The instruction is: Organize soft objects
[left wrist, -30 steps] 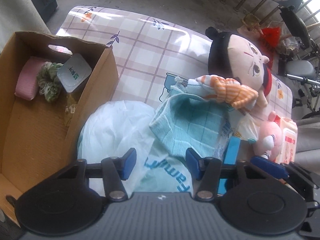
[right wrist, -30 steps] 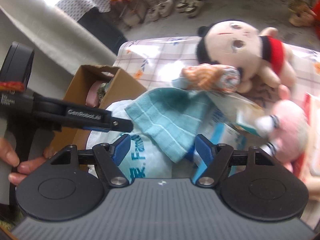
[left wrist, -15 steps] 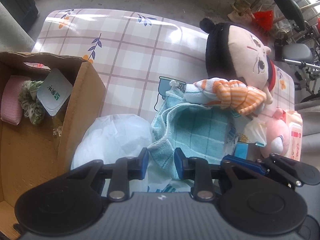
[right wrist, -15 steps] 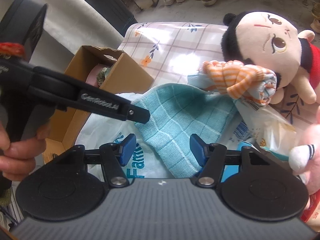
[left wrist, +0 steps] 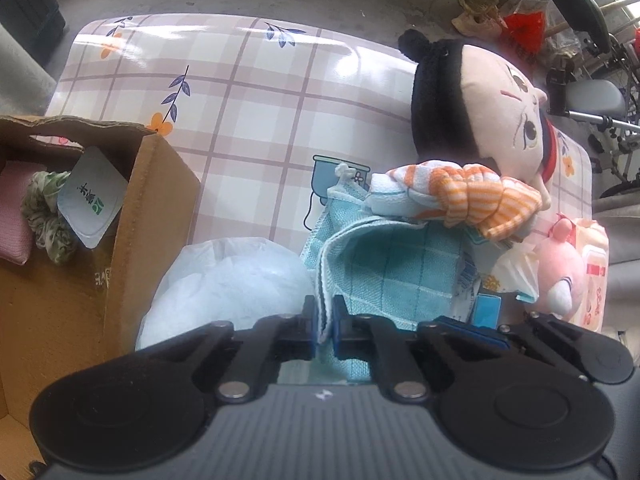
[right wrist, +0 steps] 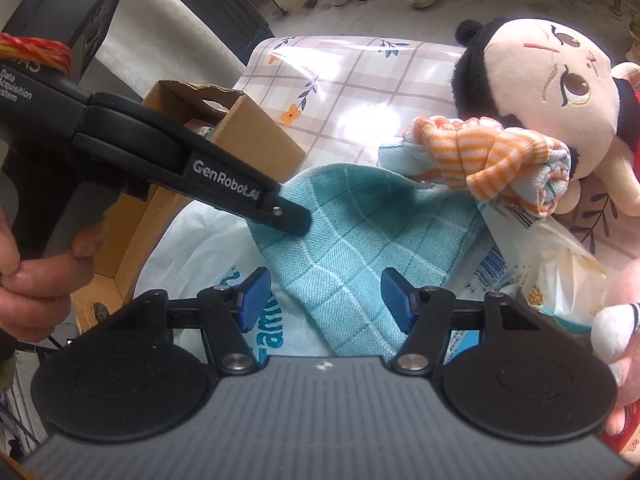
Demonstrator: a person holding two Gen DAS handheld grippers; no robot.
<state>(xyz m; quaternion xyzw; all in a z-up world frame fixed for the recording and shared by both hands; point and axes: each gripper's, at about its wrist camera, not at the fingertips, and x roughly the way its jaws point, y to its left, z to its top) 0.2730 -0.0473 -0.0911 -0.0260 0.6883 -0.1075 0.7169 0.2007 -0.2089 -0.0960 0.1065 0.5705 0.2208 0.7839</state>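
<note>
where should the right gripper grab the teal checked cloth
Take the near corner of the teal checked cloth, from above. That corner droops loose over the white plastic bag, away from the rolled striped sock weighing down its far edge. The left gripper already pinches the cloth's left edge; the right gripper straddles the corner, jaws opening.

The left gripper (left wrist: 325, 328), wide apart a second ago, is now clamped on the near edge of the teal cloth (left wrist: 384, 276), lower and closer to it than before. The right gripper (right wrist: 326, 300) has also dropped toward the cloth (pads astride it, not touching), its jaws opening slightly.
</note>
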